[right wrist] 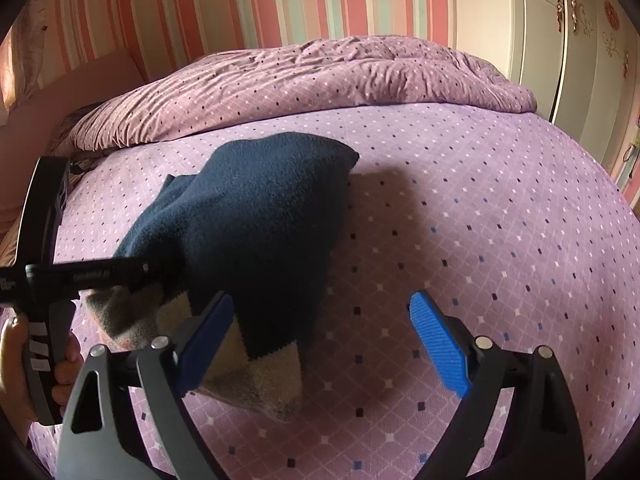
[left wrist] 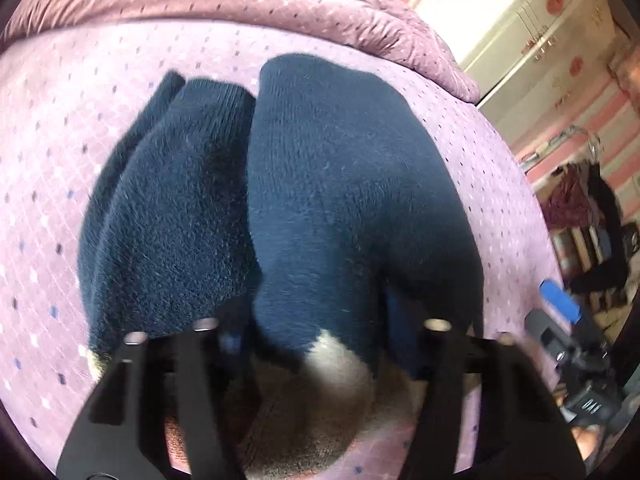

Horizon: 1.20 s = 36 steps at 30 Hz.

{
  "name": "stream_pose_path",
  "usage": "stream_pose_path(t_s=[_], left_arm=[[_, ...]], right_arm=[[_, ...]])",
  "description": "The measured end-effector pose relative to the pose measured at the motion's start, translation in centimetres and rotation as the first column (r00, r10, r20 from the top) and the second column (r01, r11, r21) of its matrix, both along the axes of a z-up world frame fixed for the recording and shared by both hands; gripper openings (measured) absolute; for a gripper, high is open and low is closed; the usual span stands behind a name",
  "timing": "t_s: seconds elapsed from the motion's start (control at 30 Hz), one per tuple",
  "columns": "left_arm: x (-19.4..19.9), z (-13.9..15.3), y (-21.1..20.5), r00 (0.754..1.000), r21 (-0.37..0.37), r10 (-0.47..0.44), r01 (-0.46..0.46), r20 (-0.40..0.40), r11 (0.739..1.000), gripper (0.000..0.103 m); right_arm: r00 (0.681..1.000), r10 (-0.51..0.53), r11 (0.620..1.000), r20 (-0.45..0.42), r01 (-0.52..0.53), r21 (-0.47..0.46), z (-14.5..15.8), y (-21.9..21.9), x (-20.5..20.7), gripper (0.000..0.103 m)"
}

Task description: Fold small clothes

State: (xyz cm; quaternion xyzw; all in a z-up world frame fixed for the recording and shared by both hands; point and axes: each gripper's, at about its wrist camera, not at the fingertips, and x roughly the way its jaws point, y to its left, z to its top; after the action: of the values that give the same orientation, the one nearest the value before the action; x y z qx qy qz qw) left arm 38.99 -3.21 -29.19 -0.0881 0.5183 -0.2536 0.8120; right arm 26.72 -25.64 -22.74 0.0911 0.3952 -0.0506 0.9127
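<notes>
1. So the main thing here is a pair of dark navy socks (left wrist: 320, 200) with tan-grey toes and heels, lying on the purple dotted bedspread (right wrist: 480, 220); in the left-hand camera they sit side by side, cuffs pointing away toward the rumpled duvet (right wrist: 320, 68), toes nearest the tools.
2. The left gripper (left wrist: 320, 344) is right down on the toe end; the sock toe fills the gap between its black fingers, but the pads are buried under fabric, so I honestly cannot tell whether it's pinching or just straddling; from the other camera its black body reaches in to the grey toe, and the sock bulges up behind it, which looks to me like a grab to lift that end.
3. The right gripper (right wrist: 324, 340) is spread wide, blue pads clearly apart, nothing clamped; its left pad sits over the near sock's tan heel patch while the right pad is over bare bedspread; my guess is it's lining up to take the neighbouring corner so both ends rise together for the fold.
4. A person's hand (right wrist: 60, 360) grips the left tool's handle at the frame edge.
5. Further out: striped pink wallpaper (right wrist: 240, 0) and a white wardrobe (right wrist: 580, 60).
</notes>
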Motion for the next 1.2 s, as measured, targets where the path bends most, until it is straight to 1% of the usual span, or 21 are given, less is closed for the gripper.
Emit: stream_pose_path(t_s=[0.03, 0.07, 0.17, 0.23, 0.3, 0.37, 0.43, 0.5, 0.53, 0.57, 0.63, 0.7, 0.73, 0.8, 0.9, 0.97, 1.0, 1.03, 1.07, 1.1, 1.2], left_arm=[[0.1, 0.0, -0.1, 1.0, 0.005, 0.005, -0.005, -0.001, 1.0, 0.035], [0.0, 0.3, -0.2, 1.0, 0.01, 0.002, -0.002, 0.015, 1.0, 0.03], [-1.1, 2.1, -1.2, 0.993, 0.089, -0.026, 0.015, 0.118, 0.996, 0.026], [-2.4, 3.8, -1.6, 0.979, 0.14, -0.036, 0.008, 0.202, 0.99, 0.025], [-4.1, 5.3, -1.4, 0.961, 0.173, -0.03, -0.019, 0.274, 0.985, 0.025], [-5.2, 6.3, -0.9, 0.952, 0.177, -0.002, -0.055, 0.306, 0.983, 0.025], [-6.0, 6.3, 0.4, 0.953, 0.182, 0.021, -0.08, 0.302, 0.98, 0.026], [-6.8, 5.0, 2.0, 0.959, 0.226, 0.037, -0.104, 0.281, 0.969, 0.026], [-6.8, 3.6, 3.1, 0.965, 0.253, 0.053, -0.12, 0.257, 0.96, 0.027], [-6.6, 2.5, 3.7, 0.97, 0.263, 0.066, -0.128, 0.233, 0.956, 0.027], [-6.5, 1.0, 4.9, 0.975, 0.26, 0.086, -0.14, 0.207, 0.955, 0.03], [-5.9, -0.1, 5.7, 0.978, 0.215, 0.11, -0.148, 0.178, 0.965, 0.034], [-5.5, -0.5, 6.1, 0.98, 0.182, 0.125, -0.152, 0.154, 0.971, 0.037], [-4.7, -1.3, 6.6, 0.981, 0.112, 0.153, -0.166, 0.116, 0.98, 0.04], [-4.6, -1.8, 7.0, 0.982, 0.082, 0.142, -0.153, 0.123, 0.985, 0.041], [-4.4, -2.0, 7.2, 0.984, 0.061, 0.138, -0.145, 0.11, 0.988, 0.043], [-4.2, -2.1, 7.3, 0.986, 0.049, 0.137, -0.142, 0.098, 0.989, 0.043], [-4.1, -2.2, 7.4, 0.986, 0.037, 0.138, -0.142, 0.089, 0.989, 0.043], [-4.2, -2.3, 7.5, 0.987, 0.033, 0.137, -0.141, 0.083, 0.99, 0.043], [-4.2, -2.2, 7.5, 0.988, 0.035, 0.136, -0.139, 0.08, 0.99, 0.044], [-4.3, -2.0, 7.2, 0.988, 0.041, 0.128, -0.132, 0.092, 0.99, 0.048]], right_arm=[[1.0, -0.007, 1.0, -0.001, 0.007, 0.008, -0.1, -0.2, -0.1, 0.091], [1.0, -0.012, 1.0, -0.002, 0.012, 0.014, -0.2, -0.4, -0.1, 0.091], [1.0, -0.017, 1.0, 0.004, 0.017, 0.021, 0.0, -0.5, -0.3, 0.091], [1.0, -0.016, 1.0, 0.013, 0.016, 0.023, 0.2, -0.4, -0.4, 0.091], [1.0, -0.016, 0.999, 0.024, 0.016, 0.029, 0.5, -0.3, -0.4, 0.091], [0.999, -0.011, 0.999, 0.04, 0.01, 0.035, 0.8, 0.0, -0.6, 0.091], [0.999, 0.008, 0.999, 0.054, -0.01, 0.036, 1.1, 0.6, -0.7, 0.091], [0.997, 0.039, 0.999, 0.063, -0.04, 0.014, 1.3, 1.7, -0.6, 0.091], [0.997, 0.052, 0.999, 0.063, -0.052, 0.0, 1.3, 2.1, -0.6, 0.091], [0.996, 0.07, 0.997, 0.062, -0.069, -0.021, 1.2, 2.8, -0.6, 0.091], [0.993, 0.099, 0.994, 0.056, -0.096, -0.053, 0.9, 4.0, -0.7, 0.091], [0.992, 0.119, 0.991, 0.041, -0.115, -0.075, 0.4, 4.8, -0.7, 0.091], [0.992, 0.125, 0.989, 0.035, -0.122, -0.082, 0.3, 5.1, -0.7, 0.091], [0.99, 0.137, 0.987, 0.037, -0.133, -0.09, 0.4, 5.3, -0.8, 0.091], [0.981, 0.177, 0.98, 0.075, -0.169, -0.107, 1.5, 5.7, 0.1, 0.091], [0.968, 0.233, 0.971, 0.097, -0.226, -0.079, 2.1, 6.1, 1.3, 0.09], [0.956, 0.281, 0.96, 0.088, -0.278, -0.036, 2.0, 6.4, 2.5, 0.09], [0.949, 0.309, 0.951, 0.07, -0.309, -0.015, 1.9, 6.8, 3.3, 0.08], [0.941, 0.335, 0.942, 0.047, -0.335, -0.005, 1.6, 7.2, 4.1, 0.064], [0.934, 0.356, 0.935, 0.022, -0.356, -0.009, 1.4, 7.7, 4.7, 0.059], [0.92, 0.39, 0.92, -0.025, -0.391, -0.028, 0.4, 9.0, 5.6, 0.058]])
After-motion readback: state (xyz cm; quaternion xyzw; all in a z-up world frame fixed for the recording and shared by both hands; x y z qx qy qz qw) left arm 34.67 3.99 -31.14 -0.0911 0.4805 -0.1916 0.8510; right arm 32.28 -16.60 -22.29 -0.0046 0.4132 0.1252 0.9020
